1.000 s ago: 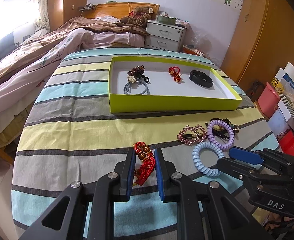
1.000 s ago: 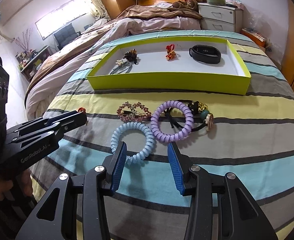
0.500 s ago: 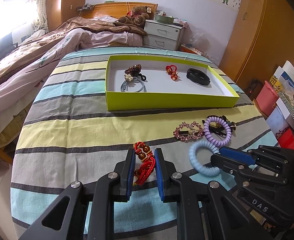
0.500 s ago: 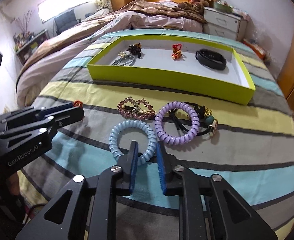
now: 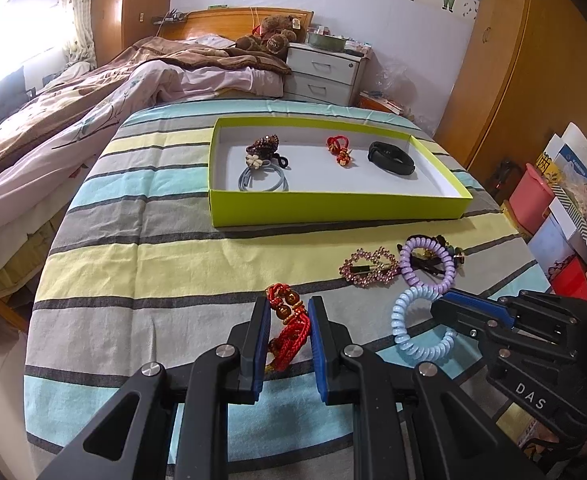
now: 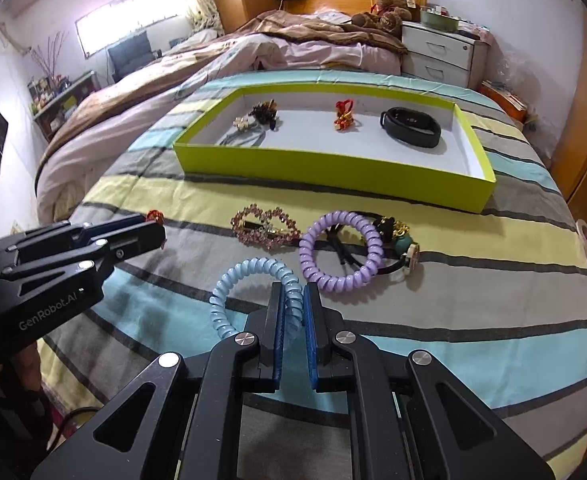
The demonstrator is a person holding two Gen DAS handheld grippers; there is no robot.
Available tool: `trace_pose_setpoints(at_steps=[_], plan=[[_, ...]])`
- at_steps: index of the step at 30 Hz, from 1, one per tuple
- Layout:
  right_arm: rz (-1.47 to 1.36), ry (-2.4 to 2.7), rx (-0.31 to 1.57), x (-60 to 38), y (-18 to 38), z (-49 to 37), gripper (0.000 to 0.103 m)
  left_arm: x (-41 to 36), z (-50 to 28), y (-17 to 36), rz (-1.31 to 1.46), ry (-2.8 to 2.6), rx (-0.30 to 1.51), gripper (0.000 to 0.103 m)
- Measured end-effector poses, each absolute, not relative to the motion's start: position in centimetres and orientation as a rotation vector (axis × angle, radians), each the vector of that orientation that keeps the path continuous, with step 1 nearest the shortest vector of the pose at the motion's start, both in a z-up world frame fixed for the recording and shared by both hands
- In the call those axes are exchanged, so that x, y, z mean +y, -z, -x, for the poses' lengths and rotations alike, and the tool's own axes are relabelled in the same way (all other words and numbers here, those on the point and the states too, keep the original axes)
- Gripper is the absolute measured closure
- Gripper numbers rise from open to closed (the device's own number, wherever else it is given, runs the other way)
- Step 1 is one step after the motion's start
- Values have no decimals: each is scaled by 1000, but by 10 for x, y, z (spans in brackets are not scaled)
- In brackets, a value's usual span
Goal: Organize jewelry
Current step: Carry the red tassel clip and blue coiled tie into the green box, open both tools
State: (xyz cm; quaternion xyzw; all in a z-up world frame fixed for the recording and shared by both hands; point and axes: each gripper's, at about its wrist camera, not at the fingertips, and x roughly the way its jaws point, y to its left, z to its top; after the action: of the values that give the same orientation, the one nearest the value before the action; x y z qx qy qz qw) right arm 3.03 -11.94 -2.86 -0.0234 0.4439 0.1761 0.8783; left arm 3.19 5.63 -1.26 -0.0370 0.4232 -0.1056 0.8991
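Note:
On the striped bedspread, my left gripper [image 5: 287,308] is shut on a red braided bracelet [image 5: 289,324] with gold beads. To its right, the jaws of my right gripper [image 6: 293,292] are closing, and their pads press on the near side of a light blue spiral hair tie [image 6: 229,276]. Just beyond lie a purple spiral hair tie [image 6: 341,276], a pink rhinestone clip [image 6: 263,226] and a black tie with charms [image 6: 397,236]. Farther back, the lime green tray [image 5: 333,212] holds a black band [image 5: 391,158], a red knot [image 5: 339,150] and brown and grey hair ties [image 5: 263,160].
A rumpled brown and pink duvet [image 5: 73,120] covers the bed on the left. A white nightstand [image 5: 321,76] and a teddy bear [image 5: 273,38] stand behind the tray. Wooden wardrobes [image 5: 513,80] and stacked boxes [image 5: 553,216] line the right side.
My right gripper went from wide open around the blue spiral tie to closed on its near side. The left gripper kept its hold on the red bracelet.

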Motion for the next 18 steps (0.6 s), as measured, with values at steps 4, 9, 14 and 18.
trace_pose_setpoints(at_steps=[4, 9, 14, 18], plan=[[25, -368, 909, -124, 25, -30, 94, 54, -32, 9, 74, 225, 870, 84], [15, -369, 897, -128, 21, -32, 94, 53, -33, 4, 73, 218, 861, 84], [-4, -360, 875, -135, 15, -33, 94, 51, -36, -1, 72, 216, 854, 84], [-15, -349, 859, -142, 9, -39, 94, 48, -45, -8, 65, 222, 844, 84]])
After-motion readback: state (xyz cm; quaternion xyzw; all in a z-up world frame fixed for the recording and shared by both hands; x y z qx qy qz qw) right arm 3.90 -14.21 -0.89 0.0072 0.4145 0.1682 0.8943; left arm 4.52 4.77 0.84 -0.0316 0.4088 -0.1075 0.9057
